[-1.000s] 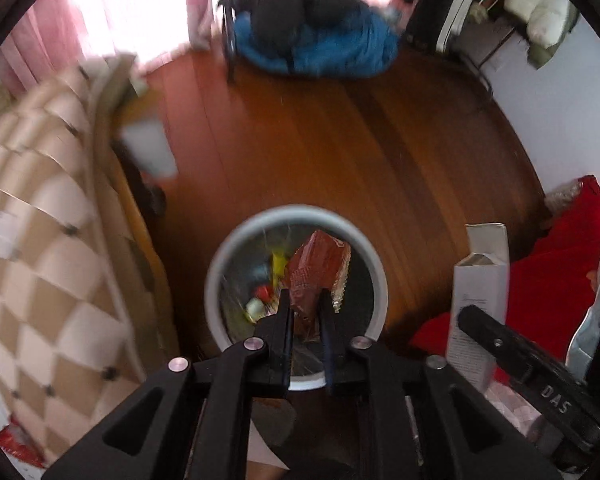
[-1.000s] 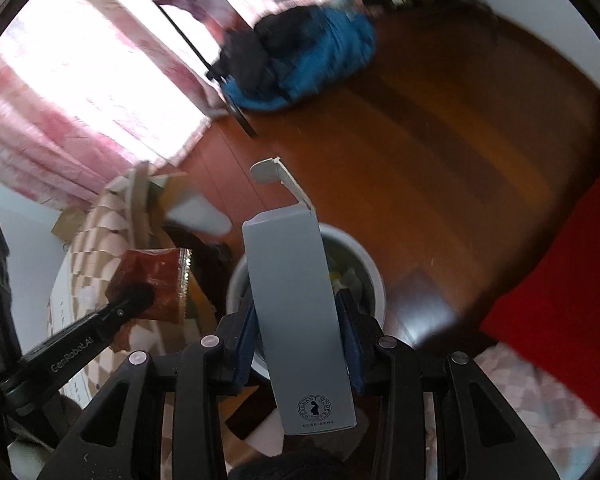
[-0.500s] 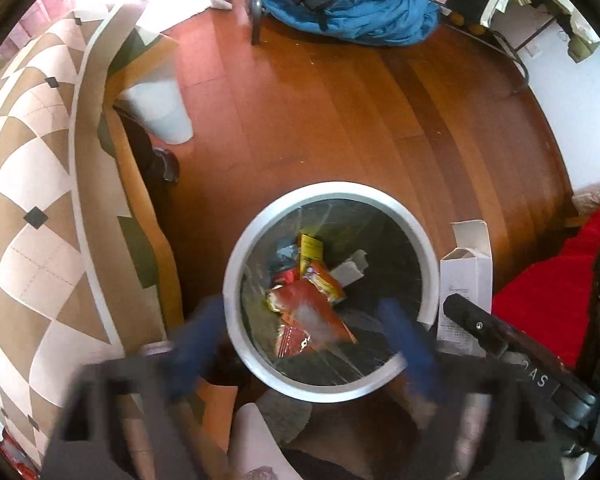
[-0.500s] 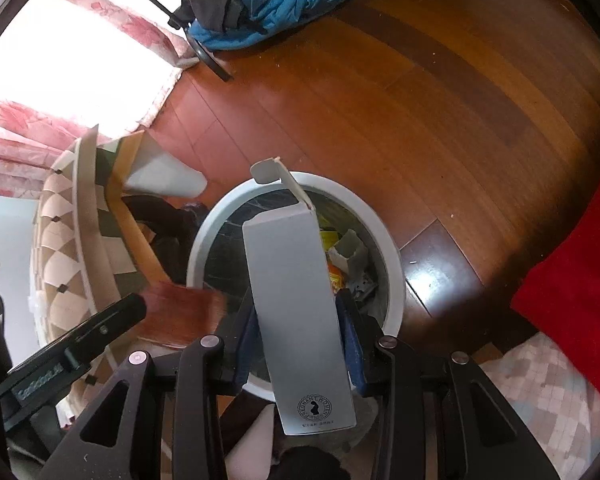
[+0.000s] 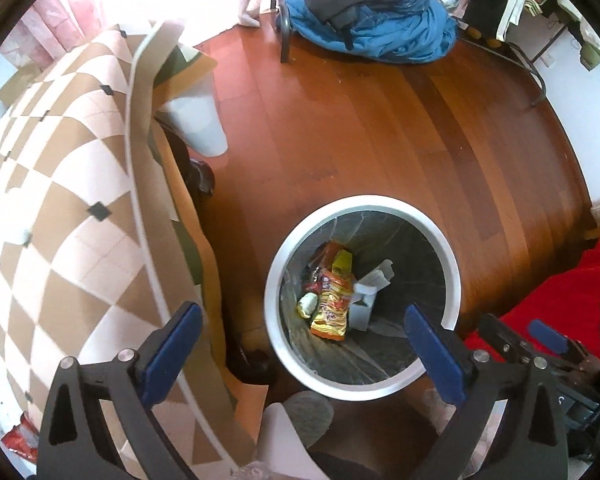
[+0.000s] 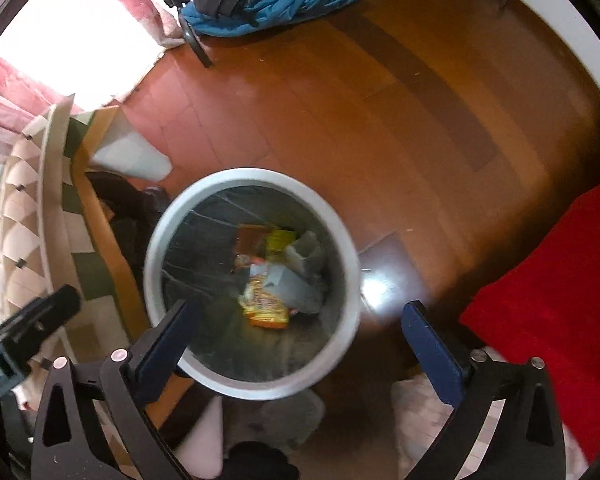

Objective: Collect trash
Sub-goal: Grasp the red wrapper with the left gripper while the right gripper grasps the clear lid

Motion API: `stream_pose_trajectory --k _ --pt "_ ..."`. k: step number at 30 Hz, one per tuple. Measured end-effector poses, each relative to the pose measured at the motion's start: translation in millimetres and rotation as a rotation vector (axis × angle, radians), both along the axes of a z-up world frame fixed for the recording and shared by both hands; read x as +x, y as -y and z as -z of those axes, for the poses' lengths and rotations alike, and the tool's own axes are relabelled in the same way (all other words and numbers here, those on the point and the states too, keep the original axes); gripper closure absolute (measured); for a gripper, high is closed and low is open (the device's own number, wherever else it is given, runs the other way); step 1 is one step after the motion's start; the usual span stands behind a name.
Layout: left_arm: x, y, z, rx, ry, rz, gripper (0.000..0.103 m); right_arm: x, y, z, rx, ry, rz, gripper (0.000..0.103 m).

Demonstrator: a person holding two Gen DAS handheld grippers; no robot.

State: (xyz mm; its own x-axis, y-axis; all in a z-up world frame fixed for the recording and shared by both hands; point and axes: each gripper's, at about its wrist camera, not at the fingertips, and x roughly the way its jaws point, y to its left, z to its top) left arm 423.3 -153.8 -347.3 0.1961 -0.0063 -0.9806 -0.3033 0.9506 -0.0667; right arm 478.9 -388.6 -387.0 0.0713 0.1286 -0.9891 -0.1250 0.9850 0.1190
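Note:
A white-rimmed trash bin (image 5: pixel 364 200) stands on the wooden floor right below both grippers. Inside it lie snack wrappers (image 5: pixel 332 304), a red-brown wrapper (image 6: pixel 250 240) and a grey carton (image 6: pixel 296 284). My left gripper (image 5: pixel 302 310) hangs open above the bin's near left rim, with nothing between its blue pads. My right gripper (image 6: pixel 298 310) hovers over the bin (image 6: pixel 252 174); its jaws are opening and nothing is between them. One of its fingers (image 5: pixel 548 336) shows at the right of the left wrist view. One finger of the left gripper (image 6: pixel 40 320) shows at the left edge of the right wrist view.
A table under a brown and cream checked cloth (image 5: pixel 60 200) is close on the bin's left. A red cloth (image 5: pixel 560 280) lies to the right. Blue and black clothes (image 5: pixel 372 28) are heaped at the far side. A person's slippered feet (image 5: pixel 308 412) are just before the bin.
The left gripper opened and its red-brown wrapper fell into the bin. Then the right gripper let go of the grey carton, which now lies in the bin. Both grippers sank towards the bin.

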Motion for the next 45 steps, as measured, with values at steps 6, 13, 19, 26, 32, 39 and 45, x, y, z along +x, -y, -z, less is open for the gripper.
stream_pose_trajectory --k 6,13,19,26,32,39,45 --pt "-17 2 -21 0.027 0.020 0.014 0.000 -19 3 -14 -0.038 -0.014 -0.011 0.000" --pt "-41 -3 -64 0.021 0.097 0.016 0.000 -40 3 -65 -0.025 0.053 0.005 0.000" --pt "-65 -25 -128 0.065 0.220 -0.016 0.000 -56 -14 -143 0.028 0.172 0.007 0.000" --pt "-114 -121 -180 0.147 0.312 -0.155 0.000 -79 -95 -204 0.136 0.232 -0.130 0.000" --pt "-150 -221 -141 0.224 0.210 -0.305 0.000 -95 -223 -185 0.188 0.199 -0.313 0.000" --pt "-173 -295 -67 0.222 0.067 -0.401 0.000 -89 -342 -120 0.162 0.136 -0.436 0.041" --pt "-180 -315 -39 0.189 0.025 -0.405 0.000 -78 -399 -79 0.102 0.120 -0.494 0.041"
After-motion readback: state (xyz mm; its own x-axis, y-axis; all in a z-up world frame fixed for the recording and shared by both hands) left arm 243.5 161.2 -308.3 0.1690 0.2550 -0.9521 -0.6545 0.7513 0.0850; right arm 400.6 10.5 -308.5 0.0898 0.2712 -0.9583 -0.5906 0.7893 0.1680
